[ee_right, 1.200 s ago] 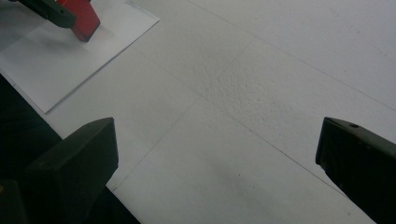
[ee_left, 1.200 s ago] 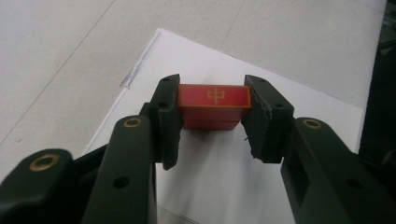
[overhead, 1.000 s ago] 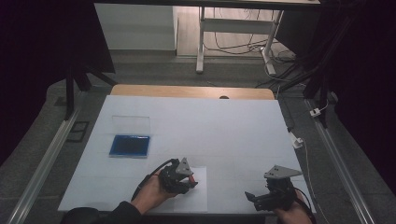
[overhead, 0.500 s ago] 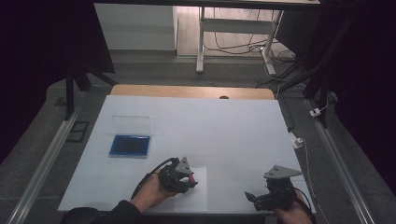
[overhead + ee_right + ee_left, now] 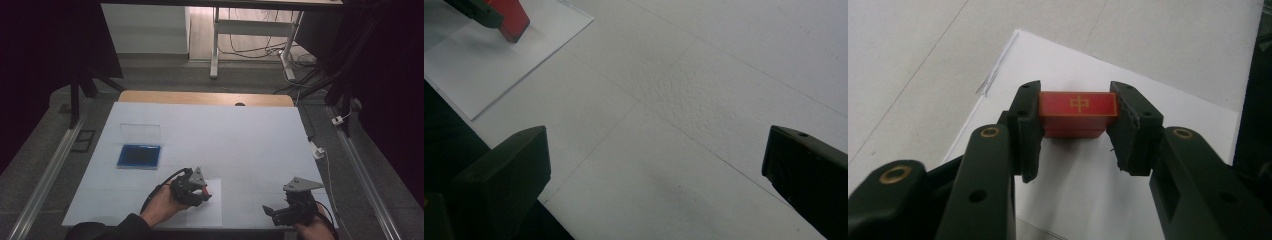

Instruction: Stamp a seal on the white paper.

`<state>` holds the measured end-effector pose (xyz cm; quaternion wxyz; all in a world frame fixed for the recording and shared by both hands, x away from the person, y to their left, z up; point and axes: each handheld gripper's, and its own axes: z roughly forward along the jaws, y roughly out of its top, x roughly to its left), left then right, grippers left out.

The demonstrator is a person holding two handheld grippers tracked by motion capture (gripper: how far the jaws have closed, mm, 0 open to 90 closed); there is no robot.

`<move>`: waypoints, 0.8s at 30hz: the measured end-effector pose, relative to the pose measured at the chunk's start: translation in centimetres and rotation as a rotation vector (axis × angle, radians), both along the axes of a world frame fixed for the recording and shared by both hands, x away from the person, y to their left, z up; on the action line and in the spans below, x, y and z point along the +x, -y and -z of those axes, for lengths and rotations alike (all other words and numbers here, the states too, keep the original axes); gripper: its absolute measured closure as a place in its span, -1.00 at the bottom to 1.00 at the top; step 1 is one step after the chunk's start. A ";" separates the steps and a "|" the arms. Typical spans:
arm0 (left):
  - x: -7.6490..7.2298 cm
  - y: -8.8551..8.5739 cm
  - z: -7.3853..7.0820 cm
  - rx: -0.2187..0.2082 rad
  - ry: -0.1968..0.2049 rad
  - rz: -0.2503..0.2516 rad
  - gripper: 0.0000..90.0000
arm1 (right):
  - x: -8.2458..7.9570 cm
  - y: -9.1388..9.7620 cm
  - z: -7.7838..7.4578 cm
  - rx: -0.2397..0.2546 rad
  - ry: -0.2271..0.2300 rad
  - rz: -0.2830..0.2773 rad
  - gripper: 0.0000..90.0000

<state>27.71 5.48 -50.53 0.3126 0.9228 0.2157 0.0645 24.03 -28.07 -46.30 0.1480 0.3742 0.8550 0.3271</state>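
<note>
Stamp (image 5: 1078,114), red, small, rigid, likely light: left hand-held gripper (image 5: 1075,131) is clamping its two ends over the paper sheet (image 5: 205,205) near the worktop's (image 5: 225,135) near edge. Right hand-held gripper (image 5: 654,180) is gaping wide, holding nothing.

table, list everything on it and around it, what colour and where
red block: 1, red with a gold mark, clamped in the left tongs over the paper
paper sheet: 1, white, near edge of the table
blue pad: 1, dark blue, left part of the table
clear lid: 1, see-through, just behind the blue pad
table: 1, white top
left tongs: 1, black, shut on the red block
right tongs: 1, black, open above bare table
</note>
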 end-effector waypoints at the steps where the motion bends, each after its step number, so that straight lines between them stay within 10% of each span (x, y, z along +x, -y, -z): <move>1: 0.0 0.0 -0.1 0.005 0.005 0.008 0.29 | 0.0 0.0 0.0 -0.001 0.000 0.000 -1.00; 24: -0.2 -2.1 -2.5 -0.078 0.031 -0.020 0.29 | 0.0 0.0 0.0 -0.001 0.001 0.001 -1.00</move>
